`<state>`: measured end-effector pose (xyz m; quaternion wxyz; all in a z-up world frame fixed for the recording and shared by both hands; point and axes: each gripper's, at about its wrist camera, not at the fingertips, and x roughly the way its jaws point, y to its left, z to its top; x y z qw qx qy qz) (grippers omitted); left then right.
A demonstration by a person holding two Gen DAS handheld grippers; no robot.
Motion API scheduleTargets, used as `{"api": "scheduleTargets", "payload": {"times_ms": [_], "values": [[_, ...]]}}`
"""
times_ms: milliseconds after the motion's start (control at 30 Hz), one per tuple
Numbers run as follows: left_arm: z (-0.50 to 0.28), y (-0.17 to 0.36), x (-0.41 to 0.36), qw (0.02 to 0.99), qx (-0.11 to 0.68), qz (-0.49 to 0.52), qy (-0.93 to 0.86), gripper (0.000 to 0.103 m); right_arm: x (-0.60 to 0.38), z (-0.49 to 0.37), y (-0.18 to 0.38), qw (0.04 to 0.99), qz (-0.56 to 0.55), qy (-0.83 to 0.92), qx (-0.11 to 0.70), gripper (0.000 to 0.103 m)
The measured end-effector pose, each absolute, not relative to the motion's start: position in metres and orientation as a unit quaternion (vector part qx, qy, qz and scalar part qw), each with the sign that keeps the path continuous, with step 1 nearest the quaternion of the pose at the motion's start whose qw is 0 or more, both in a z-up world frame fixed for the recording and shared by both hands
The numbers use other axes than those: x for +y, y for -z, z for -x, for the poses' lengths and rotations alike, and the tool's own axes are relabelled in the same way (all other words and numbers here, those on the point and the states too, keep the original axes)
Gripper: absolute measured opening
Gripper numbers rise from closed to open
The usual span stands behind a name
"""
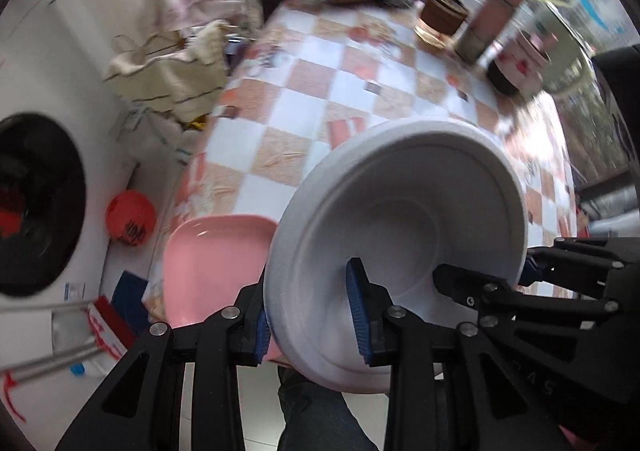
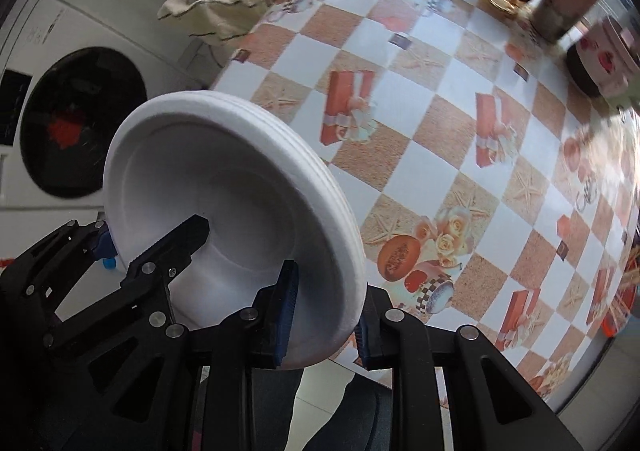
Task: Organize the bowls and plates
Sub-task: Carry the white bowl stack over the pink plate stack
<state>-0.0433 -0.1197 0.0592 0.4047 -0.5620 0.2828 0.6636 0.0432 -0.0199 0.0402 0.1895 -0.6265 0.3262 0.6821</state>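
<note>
A stack of white foam bowls [image 1: 400, 219] is held tilted in the air over the near edge of the checked table [image 1: 304, 91]. My left gripper [image 1: 312, 315] is shut on its rim on one side, and my right gripper [image 2: 324, 311] is shut on the rim of the same stack [image 2: 224, 195] on the other side. Each gripper also shows in the other's view, clamped on the opposite rim [image 1: 532, 271] [image 2: 108, 239]. A pink plate [image 1: 208, 259] lies on the table's near left corner, partly hidden behind the bowls.
At the table's far end stand a brown glass jar [image 1: 442, 13], a tall tin [image 1: 492, 17] and a red-patterned container [image 1: 520, 63]. A washing machine [image 1: 36, 203] stands to the left, with cloth bags [image 1: 168, 71] and an orange ball [image 1: 130, 221] on the floor.
</note>
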Motion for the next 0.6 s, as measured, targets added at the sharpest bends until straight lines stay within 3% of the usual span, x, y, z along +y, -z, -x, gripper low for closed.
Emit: {"api": "scheduleTargets", "payload": {"times_ms": [600], "values": [[0.059,-0.088,-0.191,0.288,0.278,0.542,-0.739,0.035,-0.082,0.012,-0.059,0.076,0.627,-0.724,0.279,0.027]]}}
